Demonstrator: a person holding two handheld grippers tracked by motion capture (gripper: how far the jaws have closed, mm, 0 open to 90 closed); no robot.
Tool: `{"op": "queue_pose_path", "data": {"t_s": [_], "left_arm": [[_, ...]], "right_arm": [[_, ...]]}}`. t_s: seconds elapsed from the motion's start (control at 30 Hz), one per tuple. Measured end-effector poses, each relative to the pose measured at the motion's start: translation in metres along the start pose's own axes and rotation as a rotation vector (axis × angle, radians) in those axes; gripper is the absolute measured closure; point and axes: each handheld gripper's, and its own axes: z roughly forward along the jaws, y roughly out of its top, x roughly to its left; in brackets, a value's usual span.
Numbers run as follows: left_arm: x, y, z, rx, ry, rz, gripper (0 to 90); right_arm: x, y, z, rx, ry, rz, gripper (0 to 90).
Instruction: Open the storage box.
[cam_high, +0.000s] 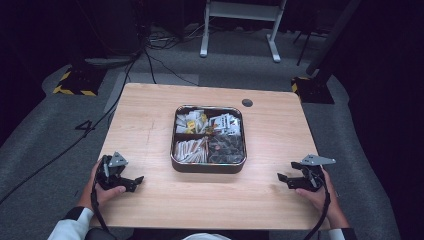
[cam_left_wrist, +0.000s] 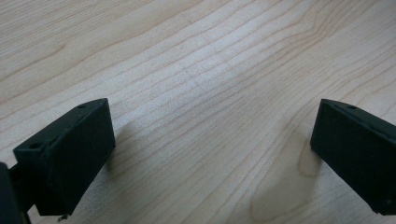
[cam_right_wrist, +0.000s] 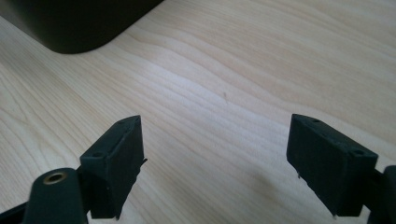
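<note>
High view shows the left gripper (cam_high: 131, 183) and right gripper (cam_high: 286, 180) wide open and empty, low in the frame, so I think the next move is reaching to the dark square four-part tray (cam_high: 208, 166) of packets.

Bare table (cam_high: 150, 115) flanks the central tray (cam_high: 207, 166).

The table (cam_high: 150, 125) is pale wood with fine wavy grain lines. At its middle, the tray (cam_high: 207, 167) has a dark, glossy rim; inside the tray, the two far compartments hold white packets (cam_high: 227, 122) with dark print, some touched with yellow, the near-left one holds white and reddish-brown sticks (cam_high: 190, 149), and the near-right one holds dark grey capsules (cam_high: 226, 149). Both the left gripper (cam_high: 135, 182) and right gripper (cam_high: 282, 179) are matte black, each topped by a grey plate. Left of the tray, the floor (cam_high: 45, 125) is grey.
</note>
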Motion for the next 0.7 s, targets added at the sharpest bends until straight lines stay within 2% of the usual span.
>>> {"op": "queue_pose_path", "data": {"t_s": [0.13, 0.23, 0.33, 0.53, 0.7], "left_arm": [[0.000, 0.000, 0.000, 0.000, 0.000, 0.000, 0.1], [0.000, 0.000, 0.000, 0.000, 0.000, 0.000, 0.1], [0.000, 0.000, 0.000, -0.001, 0.000, 0.001, 0.1], [0.000, 0.000, 0.000, 0.000, -0.001, 0.001, 0.1], [0.000, 0.000, 0.000, 0.000, -0.002, 0.002, 0.1]], "right_arm": [[0.003, 0.009, 0.000, -0.009, -0.005, -0.027, 20.1], [0.006, 0.023, 0.002, -0.025, 0.001, -0.050, 21.3], [0.009, 0.033, 0.004, -0.034, 0.014, -0.080, 22.4], [0.013, 0.050, 0.009, -0.041, 0.029, -0.108, 22.9], [0.018, 0.073, 0.012, -0.059, 0.044, -0.139, 24.0]]}}
